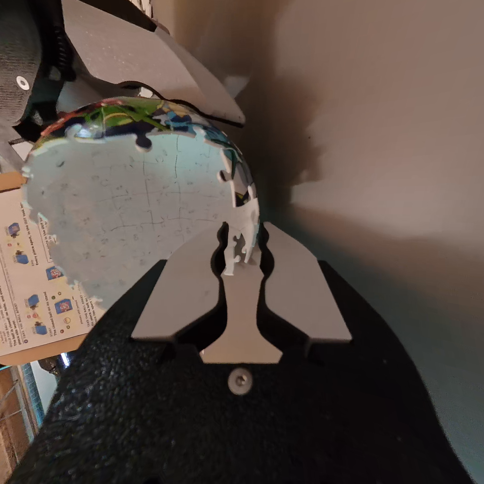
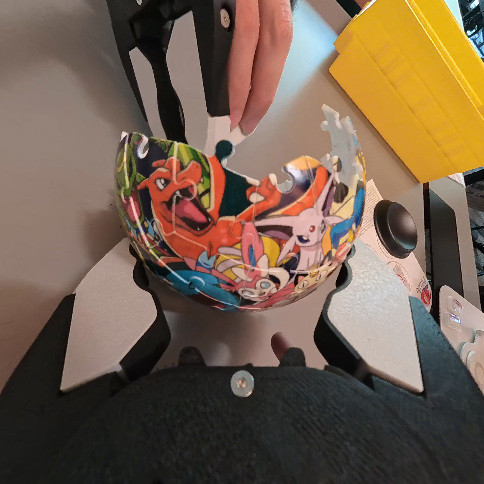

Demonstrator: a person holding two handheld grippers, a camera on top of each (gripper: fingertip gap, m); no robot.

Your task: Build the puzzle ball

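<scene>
a half-built, brightly printed plastic puzzle ball [image 2: 235,222] sits cradled between the right gripper [image 2: 241,264]'s spread fingers, while the left gripper [image 1: 241,248] pinches its jagged rim.

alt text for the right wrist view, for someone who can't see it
The right gripper cradles a half-built, colourful puzzle ball between wide-spread fingers, over a pale table. Beyond it the left gripper meets the ball's jagged rim, a hand beside it. Yellow bins sit upper right.

Pale grey tabletop [image 2: 65,104], yellow plastic bins [image 2: 419,86] at its far right, warm shadowed light
</scene>
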